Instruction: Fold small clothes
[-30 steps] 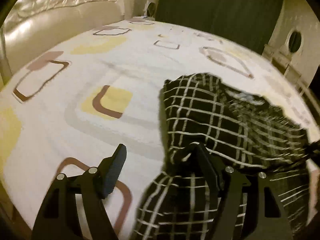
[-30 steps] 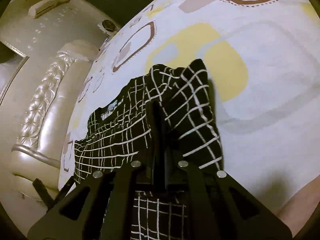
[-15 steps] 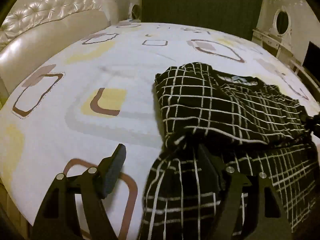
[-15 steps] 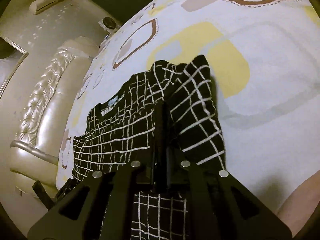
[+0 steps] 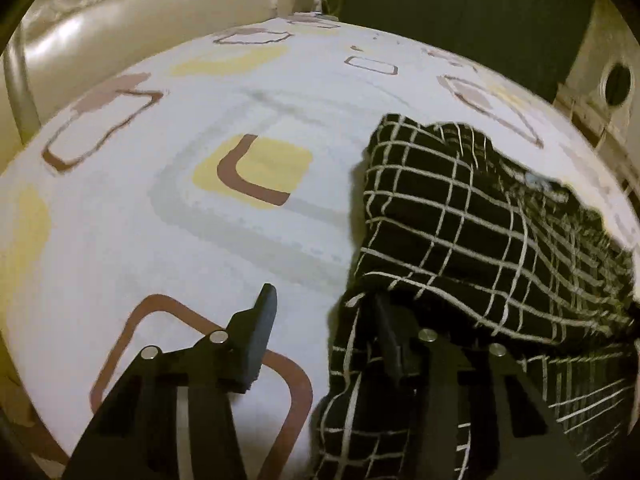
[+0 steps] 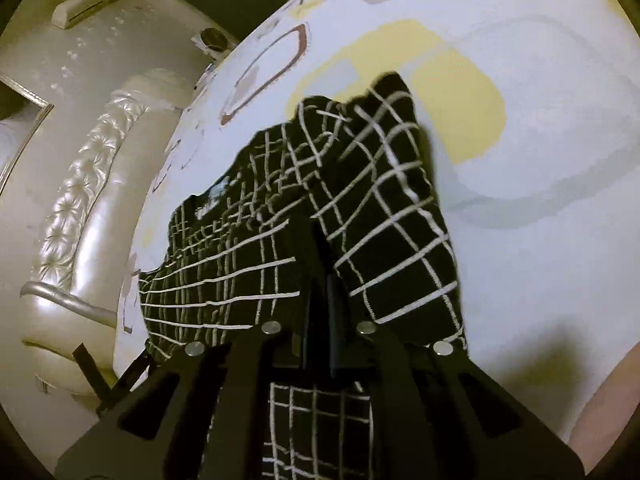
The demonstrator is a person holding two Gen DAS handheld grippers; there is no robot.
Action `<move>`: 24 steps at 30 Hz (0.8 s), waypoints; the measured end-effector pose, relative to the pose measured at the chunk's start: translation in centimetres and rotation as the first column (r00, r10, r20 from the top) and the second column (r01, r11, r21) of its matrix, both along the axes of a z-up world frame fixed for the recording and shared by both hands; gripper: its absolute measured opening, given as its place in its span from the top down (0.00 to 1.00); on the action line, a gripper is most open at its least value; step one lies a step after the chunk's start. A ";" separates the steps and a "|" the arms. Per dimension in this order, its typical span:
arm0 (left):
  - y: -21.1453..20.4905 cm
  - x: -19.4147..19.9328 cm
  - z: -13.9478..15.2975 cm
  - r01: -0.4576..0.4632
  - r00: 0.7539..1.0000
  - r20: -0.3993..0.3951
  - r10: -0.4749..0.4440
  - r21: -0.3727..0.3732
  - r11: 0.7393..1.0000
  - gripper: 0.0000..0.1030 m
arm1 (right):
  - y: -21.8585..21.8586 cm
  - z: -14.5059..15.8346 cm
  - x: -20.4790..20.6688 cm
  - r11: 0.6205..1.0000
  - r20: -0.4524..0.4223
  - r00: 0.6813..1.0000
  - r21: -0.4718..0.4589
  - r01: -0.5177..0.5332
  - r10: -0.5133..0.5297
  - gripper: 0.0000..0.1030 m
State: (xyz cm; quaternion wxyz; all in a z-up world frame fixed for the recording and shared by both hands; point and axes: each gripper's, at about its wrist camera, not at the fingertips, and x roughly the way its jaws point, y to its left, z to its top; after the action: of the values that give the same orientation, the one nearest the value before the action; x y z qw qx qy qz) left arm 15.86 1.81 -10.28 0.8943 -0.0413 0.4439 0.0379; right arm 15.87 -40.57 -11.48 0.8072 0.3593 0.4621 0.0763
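patterned bed [image 5: 168, 240], black checked garment [image 5: 460, 232] on it

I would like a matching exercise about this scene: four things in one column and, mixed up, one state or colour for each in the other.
Things:
1. left gripper
2. right gripper
3. checked garment
4. bed sheet

States or colours:
A. black with white lines
B. shut on the cloth
C. white with yellow and brown shapes
D. jaws apart, one finger over bare sheet

Pairs: 1-D, 2-B, 3-A, 4-C

Black white-checked garment [image 5: 472, 232] (folded over itself) lies on bed.
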 end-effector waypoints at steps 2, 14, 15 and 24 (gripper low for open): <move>-0.4 -0.2 0.1 0.014 1.000 0.002 -0.014 0.018 1.000 0.51 | -0.3 0.1 -0.3 0.999 0.016 1.000 0.037 0.010 -0.011 0.92; -1.7 -2.9 6.6 0.151 0.973 0.171 -0.153 0.024 0.988 0.51 | 1.1 0.4 -1.4 0.996 0.012 0.998 0.053 -0.069 0.068 0.91; -2.3 -2.4 6.7 0.161 0.970 0.178 -0.165 0.032 0.986 0.50 | 1.4 0.5 -1.3 0.997 0.012 0.997 0.026 -0.075 0.074 0.91; -1.3 4.5 -0.5 0.046 0.999 -0.019 -0.045 0.017 0.999 0.41 | 0.4 0.5 -1.3 0.996 0.029 0.998 -0.078 -0.049 0.051 0.92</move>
State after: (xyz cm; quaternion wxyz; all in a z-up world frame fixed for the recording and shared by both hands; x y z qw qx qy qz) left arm 20.37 0.56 -10.74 0.8911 -0.0230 0.4528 0.0219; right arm 14.56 -40.22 -10.97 0.8254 0.3150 0.4609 0.0844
